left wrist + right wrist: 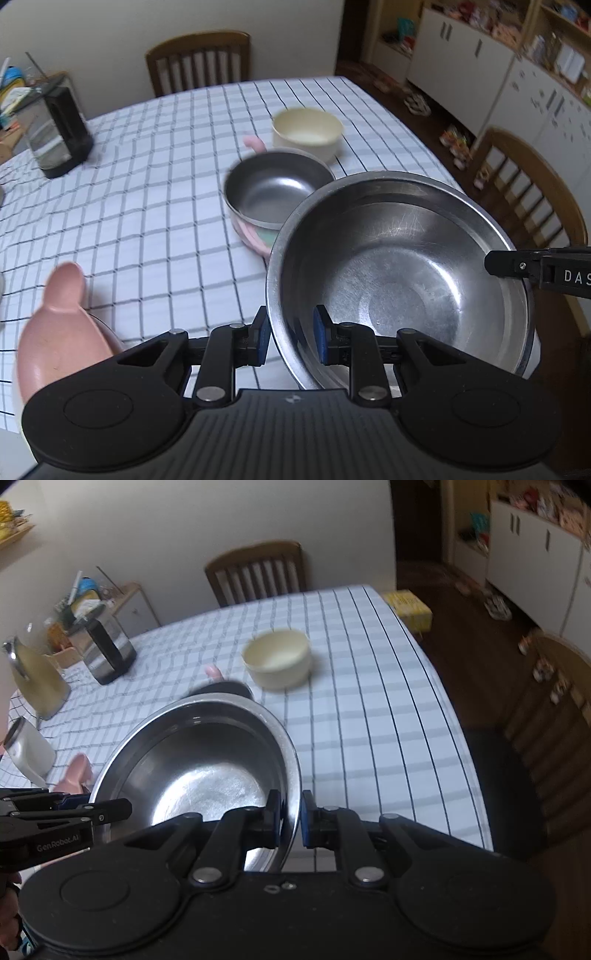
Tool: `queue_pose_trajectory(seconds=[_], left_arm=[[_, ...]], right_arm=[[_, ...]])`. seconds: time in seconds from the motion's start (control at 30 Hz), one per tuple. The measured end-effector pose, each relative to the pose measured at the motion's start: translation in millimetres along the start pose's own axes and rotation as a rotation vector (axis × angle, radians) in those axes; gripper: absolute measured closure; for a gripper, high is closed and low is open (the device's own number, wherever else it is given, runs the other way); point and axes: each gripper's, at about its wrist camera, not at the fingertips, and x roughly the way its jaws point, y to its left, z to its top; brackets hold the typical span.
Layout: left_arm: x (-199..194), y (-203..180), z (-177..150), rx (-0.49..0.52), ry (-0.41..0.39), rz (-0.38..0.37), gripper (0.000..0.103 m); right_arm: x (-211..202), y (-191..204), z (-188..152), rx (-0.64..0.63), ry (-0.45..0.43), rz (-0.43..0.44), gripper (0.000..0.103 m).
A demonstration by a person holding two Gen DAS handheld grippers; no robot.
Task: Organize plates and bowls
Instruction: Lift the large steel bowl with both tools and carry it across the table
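Gripping opposite sides of a large round stainless-steel bowl [399,280], both grippers carry it above the table with the white, dark-checked cloth [155,177]. The left gripper [291,341] has its jaws nearly closed over the bowl's near rim, 1 blue pad outside the wall and 1 inside. The right gripper [288,823] pinches the rim on its own side the same way, jaws closed down to the thin metal edge; in the left wrist view its black finger reaches in over the bowl's far right rim. The bowl sits tilted, its scratched inside facing the cameras.

Just past it on the cloth stands a smaller steel bowl with a pink outer shell and pink handle [275,192], resting on what looks like a pink and pale green plate, though blur hides the detail. Beyond that stands a cream round bowl [306,131], apart from the steel one. A pink dish with an ear-shaped tab [62,325] lies at the near left, beside the left gripper.

A black and clear electric kettle [55,133] stands at the table's far left. A wooden slat-back chair [199,61] is at the far side of the table.
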Motion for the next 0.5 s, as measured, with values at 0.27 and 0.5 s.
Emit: queue_pose_trajectory(seconds=[0.27, 0.5], left_arm=[[32, -13, -25, 0.065, 0.069, -0.019, 0.08], [48, -24, -41, 0.122, 0.118, -0.03, 0.08]], right_arm=[[22, -18, -42, 0.049, 0.061, -0.036, 0.091], [29, -27, -62, 0.067, 0.085, -0.065, 0.091]])
